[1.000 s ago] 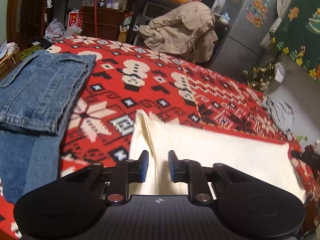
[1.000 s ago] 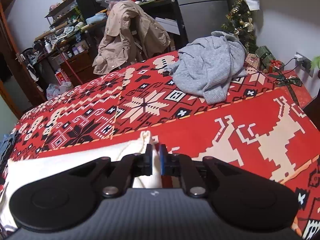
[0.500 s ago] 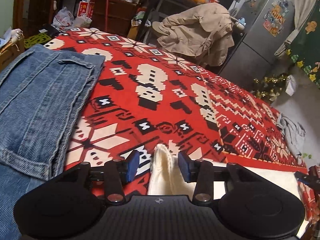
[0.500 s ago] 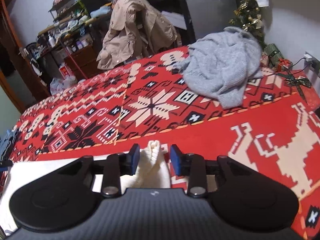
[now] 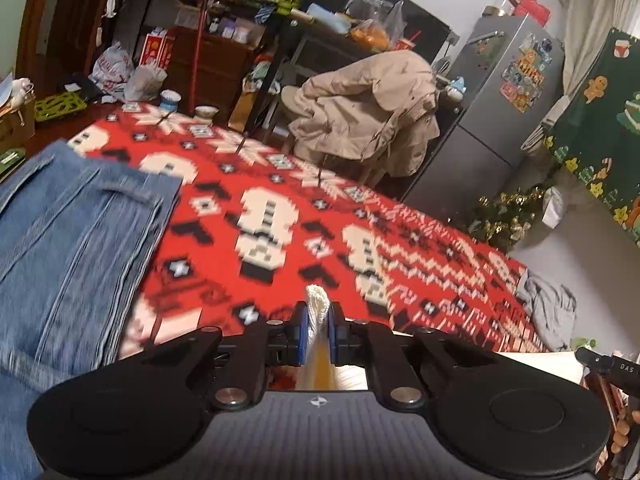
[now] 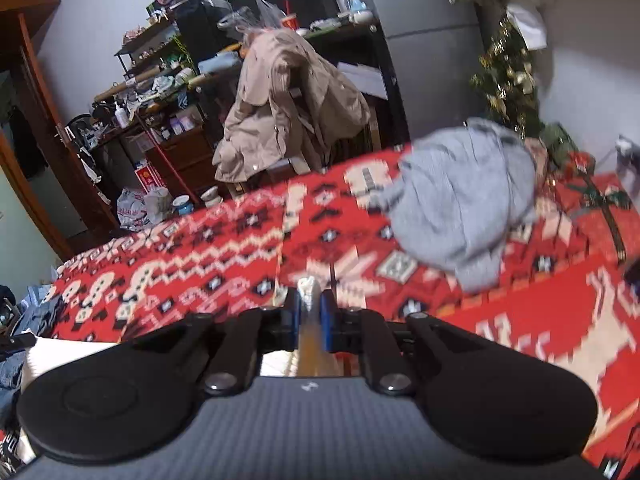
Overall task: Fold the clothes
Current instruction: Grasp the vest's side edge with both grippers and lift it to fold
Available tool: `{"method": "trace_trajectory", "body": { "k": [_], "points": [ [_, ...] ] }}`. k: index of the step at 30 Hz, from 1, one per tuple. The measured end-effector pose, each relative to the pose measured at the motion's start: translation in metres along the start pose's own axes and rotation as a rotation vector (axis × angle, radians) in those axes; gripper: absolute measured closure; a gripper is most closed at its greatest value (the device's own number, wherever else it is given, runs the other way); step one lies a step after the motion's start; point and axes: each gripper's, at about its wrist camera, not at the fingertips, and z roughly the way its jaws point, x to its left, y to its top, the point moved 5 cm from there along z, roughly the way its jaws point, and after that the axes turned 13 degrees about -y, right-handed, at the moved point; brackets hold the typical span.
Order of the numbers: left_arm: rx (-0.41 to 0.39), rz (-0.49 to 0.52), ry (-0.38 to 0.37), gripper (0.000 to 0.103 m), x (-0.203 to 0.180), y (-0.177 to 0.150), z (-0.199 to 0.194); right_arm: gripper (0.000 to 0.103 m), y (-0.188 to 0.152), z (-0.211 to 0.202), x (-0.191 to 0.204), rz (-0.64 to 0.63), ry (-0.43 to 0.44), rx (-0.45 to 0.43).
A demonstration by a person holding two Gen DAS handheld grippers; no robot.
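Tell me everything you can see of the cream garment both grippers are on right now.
The cream garment is a ribbed knit, off-white. A bunched corner pokes up between the shut fingers of the left gripper; the right gripper pinches another corner. The rest stretches flat and pale between them over the red patterned blanket. Most of it lies hidden behind the gripper bodies.

Cream knit cloth (image 5: 317, 304), ribbed & soft, w/ a nubby edge. Left gripper (image 5: 317, 330): matt black plastic, blue rubbery pads (image 5: 303, 330), shiny metal screws. Jeans (image 5: 68, 248): coarse blue denim. Blanket (image 5: 264, 216): woven, matt red. Fridge (image 5: 492, 120): brushed grey metal. Grey sweater (image 6: 460, 204): soft knit.
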Motion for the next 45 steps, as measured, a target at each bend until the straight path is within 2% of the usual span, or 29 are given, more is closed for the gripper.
{"method": "trace_trajectory", "body": {
  "k": [3,8,11,12,14,19,22,27,31,33,35,36,37,38,45],
  "points": [
    [0.013,0.018,0.011,0.093,0.003,0.009,0.016,0.092,0.017,0.005,0.003,-0.008,-0.002,-0.020],
    [0.089,0.015,0.065,0.092,0.015,0.004,0.042,0.091,0.014,0.040,0.004,-0.024,-0.038,0.038],
    [0.105,-0.006,0.089,0.087,0.023,-0.001,0.044,0.089,0.004,0.052,0.001,-0.033,-0.065,0.075],
    [0.102,-0.009,0.091,0.081,0.025,-0.004,0.039,0.087,0.001,0.055,-0.001,-0.033,-0.072,0.085],
    [0.103,-0.019,0.087,0.076,0.027,-0.009,0.026,0.078,0.000,0.048,-0.009,-0.022,-0.082,0.072],
    [0.146,-0.069,0.062,0.070,0.027,-0.038,-0.010,0.077,-0.014,0.009,-0.028,-0.033,-0.059,0.080],
    [0.162,-0.099,0.051,0.070,0.025,-0.060,-0.028,0.076,-0.035,-0.019,-0.038,-0.038,-0.051,0.117],
    [0.142,-0.155,0.025,0.070,0.023,-0.088,-0.055,0.076,-0.077,-0.052,-0.056,-0.008,-0.072,0.163],
    [0.146,-0.116,0.051,0.070,0.017,-0.094,-0.058,0.076,-0.098,-0.066,-0.064,0.058,-0.061,0.175],
    [0.148,-0.095,0.065,0.071,0.013,-0.098,-0.059,0.076,-0.102,-0.071,-0.062,0.039,-0.058,0.164],
    [0.150,-0.074,0.079,0.076,0.010,-0.101,-0.060,0.077,-0.107,-0.072,-0.057,0.000,-0.059,0.167],
    [0.151,-0.064,0.086,0.080,0.009,-0.102,-0.061,0.079,-0.107,-0.071,-0.055,-0.015,-0.065,0.163],
    [0.152,-0.053,0.093,0.093,0.007,-0.104,-0.062,0.088,-0.108,-0.071,-0.053,-0.030,-0.066,0.162],
    [0.153,-0.043,0.100,0.097,0.006,-0.106,-0.062,0.093,-0.108,-0.070,-0.051,-0.045,-0.068,0.161],
    [0.153,-0.018,0.112,0.097,0.004,-0.108,-0.074,0.096,-0.106,-0.082,-0.049,-0.079,-0.090,0.119]
  ]
}}
